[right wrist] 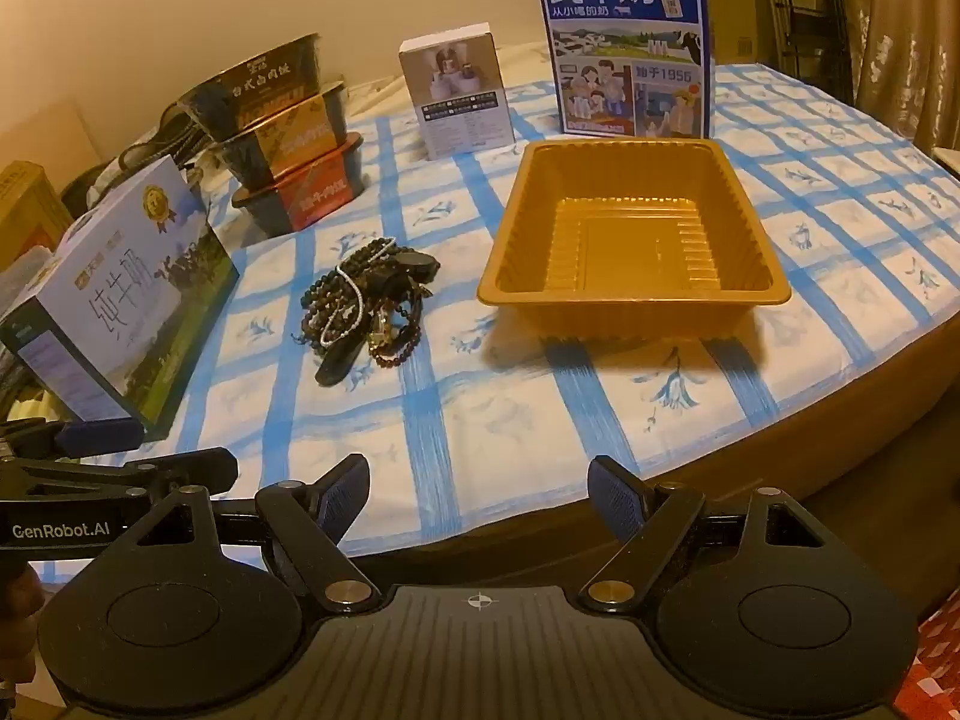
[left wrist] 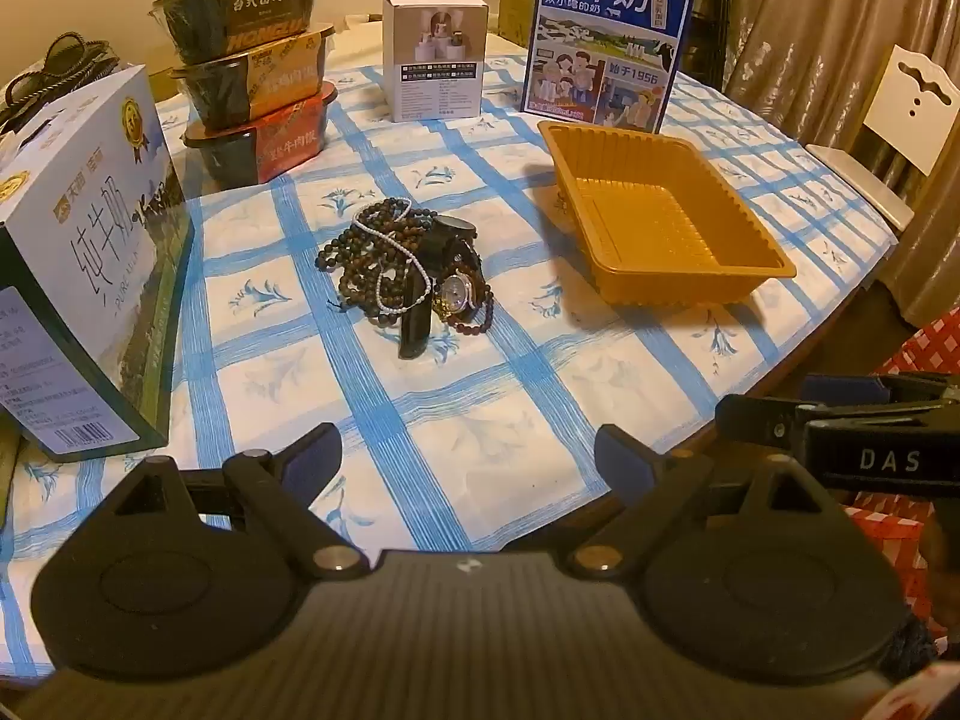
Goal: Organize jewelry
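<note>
A tangled heap of jewelry [left wrist: 408,267] [right wrist: 366,306] lies mid-table: dark bead strings, a thin white bead chain, a reddish bead bracelet and two watches, one with a black strap. To its right stands an empty golden plastic tray [left wrist: 663,219] [right wrist: 630,240]. My left gripper [left wrist: 468,462] hangs open over the near table edge, well short of the heap, nothing between its fingers. My right gripper [right wrist: 477,495] is open too, near the table edge in front of the tray, empty. Each gripper shows at the side of the other's view.
The table carries a blue-checked cloth [left wrist: 456,420]. A milk carton box [left wrist: 84,276] lies at the left, stacked instant-meal bowls [left wrist: 258,90] behind it, a small white box [left wrist: 435,57] and an upright blue milk box [left wrist: 606,42] at the back. A white chair [left wrist: 888,132] stands at right.
</note>
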Available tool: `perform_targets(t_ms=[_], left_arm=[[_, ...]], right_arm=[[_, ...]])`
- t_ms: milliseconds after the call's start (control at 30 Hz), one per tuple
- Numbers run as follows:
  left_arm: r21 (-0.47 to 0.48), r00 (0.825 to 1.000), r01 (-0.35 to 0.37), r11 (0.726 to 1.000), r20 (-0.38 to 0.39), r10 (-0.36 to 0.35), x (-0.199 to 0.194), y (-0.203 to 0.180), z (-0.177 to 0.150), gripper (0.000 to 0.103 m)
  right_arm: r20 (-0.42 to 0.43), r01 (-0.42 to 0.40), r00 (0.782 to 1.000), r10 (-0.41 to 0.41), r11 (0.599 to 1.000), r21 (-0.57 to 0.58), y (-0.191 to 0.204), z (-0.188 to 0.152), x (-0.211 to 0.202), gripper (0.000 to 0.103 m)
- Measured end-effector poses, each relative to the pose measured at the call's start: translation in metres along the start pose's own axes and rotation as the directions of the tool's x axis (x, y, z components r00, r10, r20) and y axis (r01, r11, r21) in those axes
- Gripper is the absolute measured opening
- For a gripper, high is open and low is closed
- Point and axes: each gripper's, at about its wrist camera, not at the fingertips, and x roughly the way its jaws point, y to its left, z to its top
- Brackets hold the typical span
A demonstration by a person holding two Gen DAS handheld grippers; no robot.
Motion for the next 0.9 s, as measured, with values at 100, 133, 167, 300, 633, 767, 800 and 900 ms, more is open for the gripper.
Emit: perform_targets(t_ms=[100, 133, 167, 300, 633, 767, 800, 900], left_arm=[[-0.001, 1.0, 0.002, 1.0, -0.001, -0.002, -0.0001, 0.0, 0.0, 0.09], [0.0, 1.0, 0.002, 1.0, 0.0, -0.002, -0.0003, -0.0002, 0.0001, 0.09], [-0.002, 1.0, 0.004, 1.0, -0.001, -0.004, -0.0001, 0.0001, 0.0, 0.09], [-0.002, 1.0, 0.005, 1.0, -0.001, -0.005, 0.0, 0.0001, 0.0, 0.09], [-0.002, 1.0, 0.0, 1.0, 0.0, 0.0, 0.0015, -0.0011, 0.0004, 0.09], [-0.002, 1.0, 0.002, 1.0, -0.001, -0.002, 0.0013, -0.0008, 0.0006, 0.09], [-0.002, 1.0, 0.001, 1.0, -0.001, -0.001, 0.0016, -0.0009, 0.0006, 0.09], [-0.002, 1.0, 0.002, 1.0, 0.0, -0.002, 0.0014, -0.001, 0.0007, 0.09]], right_arm=[[0.002, -0.003, 1.0, 0.003, 1.0, 0.0, 0.0003, 0.0004, 0.0001, 0.08], [0.001, -0.003, 1.0, 0.003, 1.0, -0.001, 0.0002, 0.0006, 0.0002, 0.08], [0.001, -0.004, 1.0, 0.004, 1.0, -0.001, 0.0001, 0.0008, 0.0003, 0.08], [0.003, -0.005, 1.0, 0.005, 1.0, -0.003, -0.005, 0.0012, 0.0021, 0.08], [0.009, 0.008, 1.0, -0.008, 1.0, -0.009, 0.0008, 0.0031, 0.0009, 0.08], [0.01, 0.008, 1.0, -0.007, 1.0, -0.01, 0.0002, 0.0029, 0.0008, 0.08], [0.009, 0.007, 1.0, -0.007, 1.0, -0.01, 0.0, 0.0027, 0.0008, 0.08], [0.011, 0.007, 1.0, -0.007, 1.0, -0.011, -0.0004, 0.0028, 0.0008, 0.08]])
